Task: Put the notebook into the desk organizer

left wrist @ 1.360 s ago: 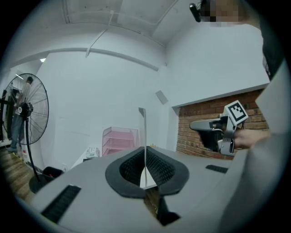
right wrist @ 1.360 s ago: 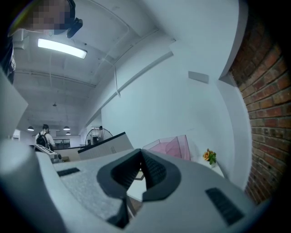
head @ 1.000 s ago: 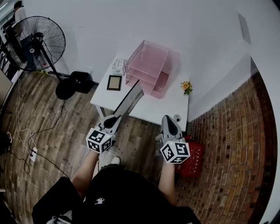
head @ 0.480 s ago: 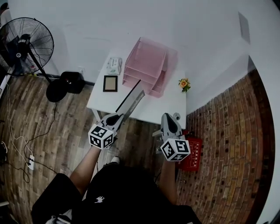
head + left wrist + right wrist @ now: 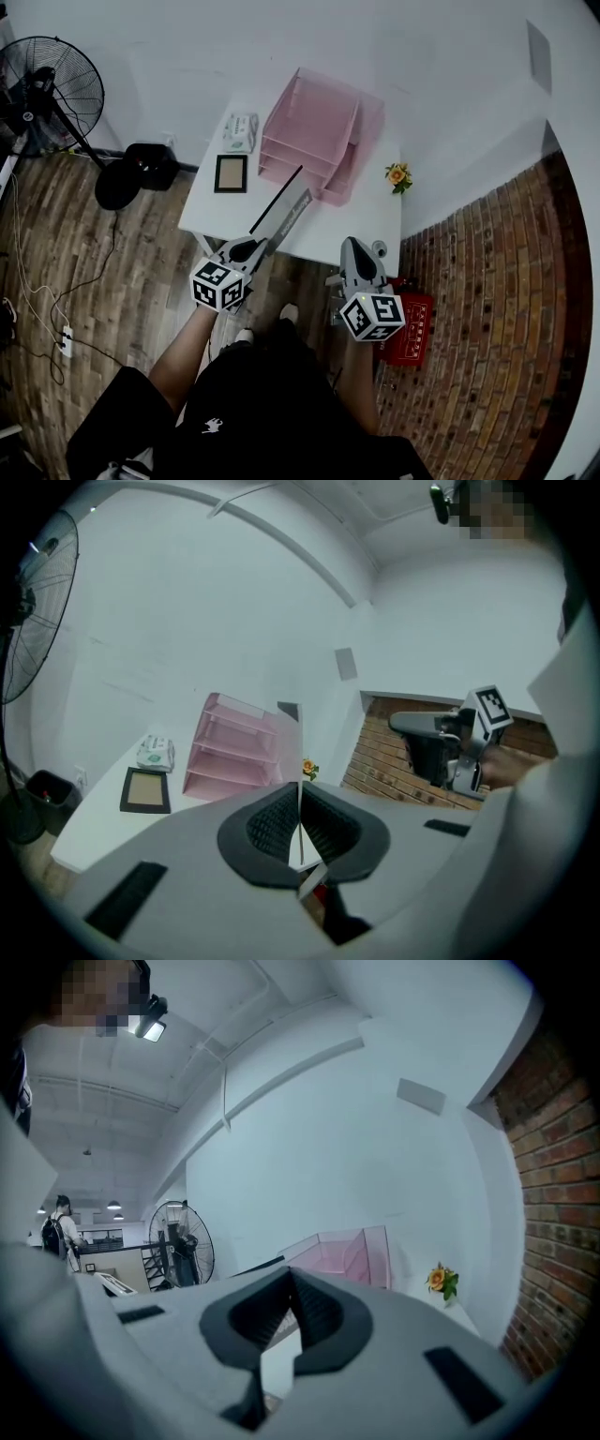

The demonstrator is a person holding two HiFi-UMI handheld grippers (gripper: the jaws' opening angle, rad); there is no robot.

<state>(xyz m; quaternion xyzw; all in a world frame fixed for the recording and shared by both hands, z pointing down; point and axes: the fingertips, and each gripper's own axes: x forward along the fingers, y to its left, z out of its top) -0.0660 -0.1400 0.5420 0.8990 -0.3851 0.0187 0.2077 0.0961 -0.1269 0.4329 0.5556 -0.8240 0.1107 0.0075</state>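
Observation:
The pink desk organizer (image 5: 319, 127) stands at the back of the white table (image 5: 337, 230), against the wall. My left gripper (image 5: 246, 249) is shut on the thin notebook (image 5: 284, 208). The notebook is held edge-up and slants over the table's front edge toward the organizer. In the left gripper view the notebook (image 5: 300, 832) shows as a thin line pinched between the pads of the left gripper (image 5: 299, 786), with the organizer (image 5: 234, 747) beyond. My right gripper (image 5: 357, 262) hovers by the table's front right corner. The right gripper (image 5: 291, 1277) is shut with nothing in it.
A picture frame (image 5: 230, 173) and a tissue pack (image 5: 240, 132) lie left of the organizer, and a small flower (image 5: 398, 175) sits to its right. A red basket (image 5: 412, 328) stands on the floor by the brick wall. A standing fan (image 5: 47, 84) is at the far left.
The view has shifted toward the table, and the organizer now sits higher in frame. The left gripper still holds the notebook, its far end a little nearer the organizer. The right gripper has hardly moved.

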